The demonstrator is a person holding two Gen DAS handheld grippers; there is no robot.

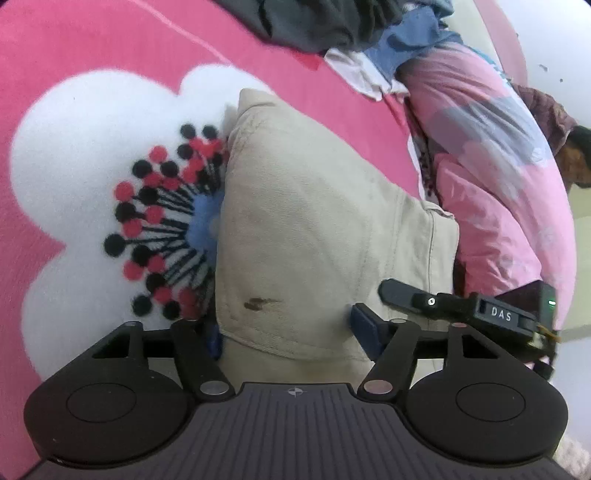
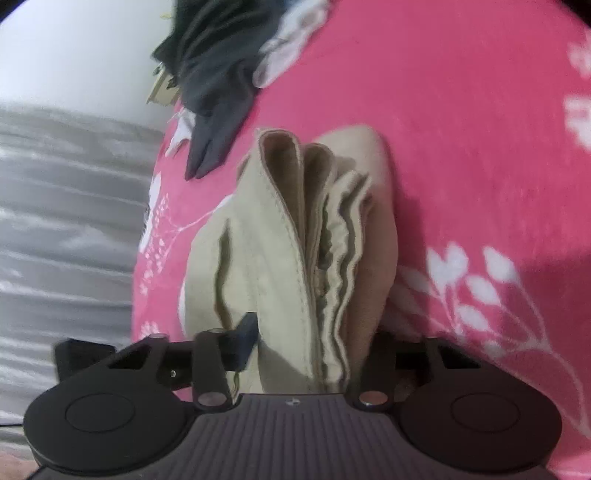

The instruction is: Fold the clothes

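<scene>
A folded beige garment point(image 1: 314, 221) with a small brown stain lies on a pink blanket point(image 1: 92, 40), partly over its big white flower print. My left gripper point(image 1: 288, 332) straddles the near end, and both blue pads point(image 1: 364, 326) press its sides. One black finger point(image 1: 399, 293) of my right gripper lies against the garment's right edge. In the right wrist view the same beige garment point(image 2: 280, 236) shows as a stack of layered folds. My right gripper point(image 2: 306, 347) is shut on that stack; its right finger is hidden behind the cloth.
A heap of loose clothes lies at the far end: a dark grey piece point(image 1: 314, 22) and a blue one point(image 1: 413, 33). A pink patterned quilt point(image 1: 498, 166) runs along the right. In the right wrist view the bed edge drops to a grey floor point(image 2: 66, 221).
</scene>
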